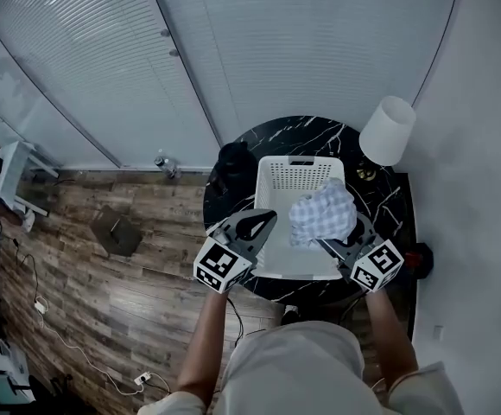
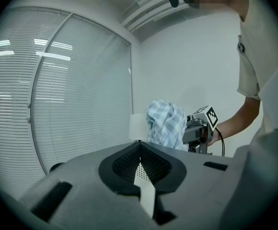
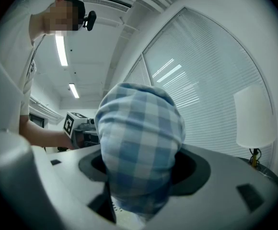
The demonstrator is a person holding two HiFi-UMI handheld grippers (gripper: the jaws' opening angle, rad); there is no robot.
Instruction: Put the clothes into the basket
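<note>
A white plastic basket (image 1: 265, 199) stands on a round black marble table (image 1: 302, 133). A blue-and-white checked cloth (image 1: 322, 214) hangs bunched over the basket's right half, and my right gripper (image 1: 340, 240) is shut on it. In the right gripper view the cloth (image 3: 141, 147) fills the space between the jaws and hides their tips. My left gripper (image 1: 264, 222) hovers at the basket's left rim, shut with nothing in it; its tips meet in the left gripper view (image 2: 140, 149). That view also shows the cloth (image 2: 165, 123) held up ahead.
A white lamp (image 1: 387, 130) stands at the table's back right. A black object (image 1: 233, 166) sits at its left edge, and a red and black thing (image 1: 418, 259) at its right. On the wooden floor to the left lie a bottle (image 1: 166, 164) and a dark box (image 1: 117, 231).
</note>
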